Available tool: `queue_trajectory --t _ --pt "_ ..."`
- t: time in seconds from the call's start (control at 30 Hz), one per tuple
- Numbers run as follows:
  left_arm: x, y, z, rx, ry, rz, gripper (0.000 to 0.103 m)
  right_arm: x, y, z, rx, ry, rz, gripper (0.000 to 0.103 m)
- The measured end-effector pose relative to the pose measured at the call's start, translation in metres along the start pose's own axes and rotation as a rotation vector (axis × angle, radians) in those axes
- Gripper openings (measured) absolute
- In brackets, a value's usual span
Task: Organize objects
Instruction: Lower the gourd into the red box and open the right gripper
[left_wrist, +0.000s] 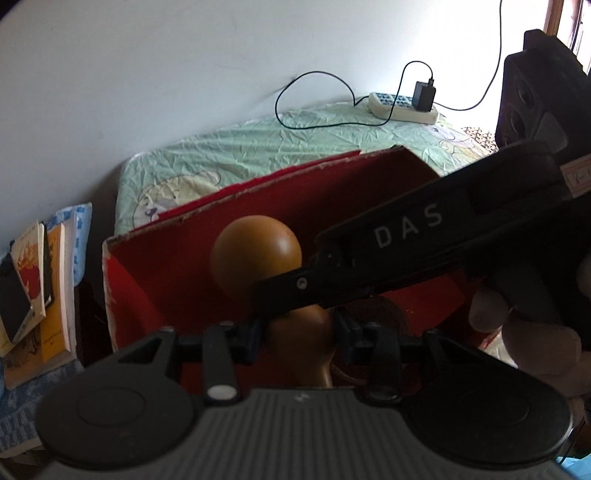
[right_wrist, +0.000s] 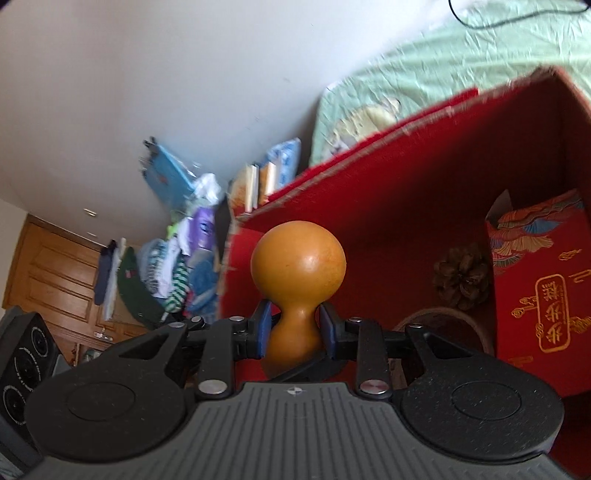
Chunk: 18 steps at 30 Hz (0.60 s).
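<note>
Both grippers (right_wrist: 293, 328) (left_wrist: 299, 332) pinch gourd (right_wrist: 298, 258) waist over red box (right_wrist: 424, 177).

brown gourd (left_wrist: 258, 254) over the red box (left_wrist: 155, 266), seemingly between the left gripper (left_wrist: 301, 338) fingers; right gripper (left_wrist: 291, 284) touching it

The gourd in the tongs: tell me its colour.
The gourd is a smooth orange-brown all over; the right wrist view shows it best.
</note>
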<state>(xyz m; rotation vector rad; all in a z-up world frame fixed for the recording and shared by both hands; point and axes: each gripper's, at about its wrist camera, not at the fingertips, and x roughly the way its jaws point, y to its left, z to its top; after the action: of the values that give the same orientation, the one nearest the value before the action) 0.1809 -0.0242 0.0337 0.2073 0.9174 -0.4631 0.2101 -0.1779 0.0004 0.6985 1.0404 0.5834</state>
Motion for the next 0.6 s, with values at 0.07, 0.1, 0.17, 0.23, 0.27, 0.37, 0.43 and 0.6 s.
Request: queue_trajectory --t 0.07,0.1,0.17,0.23,0.27,0.37,0.43,0.6 --pt "0.01 0.006 0.001 -0.02 0.025 -0.008 0.041 0.008 -0.003 0.002 -0.002 0.015 -0.015 0.031" --pt "0.013 0.008 0.001 -0.033 0.039 -0.016 0.041 0.011 -0.003 0.003 -0.007 0.022 -0.025 0.031" --pt "0.02 0.011 0.001 -0.056 0.062 -0.031 0.041 0.015 -0.004 0.004 -0.02 0.034 -0.044 0.031" --pt "0.026 0.012 0.002 -0.071 0.089 -0.04 0.041 0.019 -0.006 0.005 -0.033 0.045 -0.066 0.031" --pt "0.03 0.011 0.002 -0.073 0.099 -0.04 0.041 0.02 -0.008 0.006 -0.036 0.047 -0.077 0.031" --pt "0.038 0.008 0.001 -0.064 0.125 -0.016 0.041 0.024 -0.013 0.008 0.003 0.063 -0.091 0.029" --pt "0.039 0.008 0.002 -0.064 0.124 -0.017 0.043 0.024 -0.014 0.008 0.016 0.065 -0.119 0.029" --pt "0.037 0.008 0.001 -0.067 0.124 -0.008 0.044 0.026 -0.019 0.005 0.058 0.07 -0.158 0.026"
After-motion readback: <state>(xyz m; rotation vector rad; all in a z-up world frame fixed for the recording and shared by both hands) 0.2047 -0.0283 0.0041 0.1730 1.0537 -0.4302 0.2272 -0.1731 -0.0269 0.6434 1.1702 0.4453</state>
